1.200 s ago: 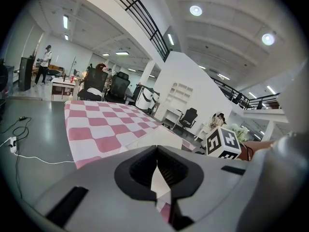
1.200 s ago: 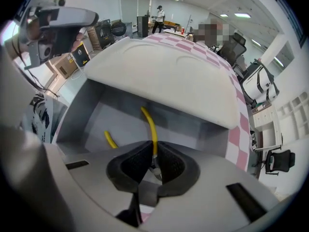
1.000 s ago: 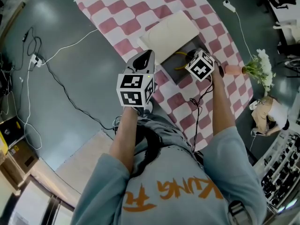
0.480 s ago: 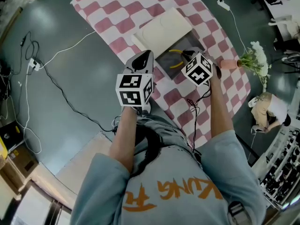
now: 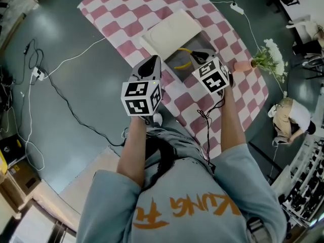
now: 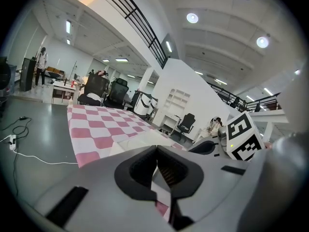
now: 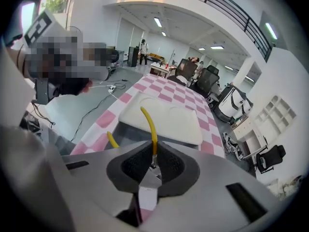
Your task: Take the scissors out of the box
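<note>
The yellow-handled scissors [image 7: 150,124] are pinched between the jaws of the right gripper [image 7: 153,159], with the handles pointing away from it. They are held over the near side of the open dark box [image 7: 130,132], whose cream lid [image 7: 164,115] is laid back on the far side, on the pink-and-white checked cloth [image 5: 126,9]. The left gripper [image 6: 156,150] is held just left of the box, its jaws pressed together with nothing between them.

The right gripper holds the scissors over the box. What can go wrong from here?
The right gripper pinches the scissors at one thin spot, so they could swing or slip and fall. The lower yellow handle hangs close to the box wall and might catch on it.
</note>
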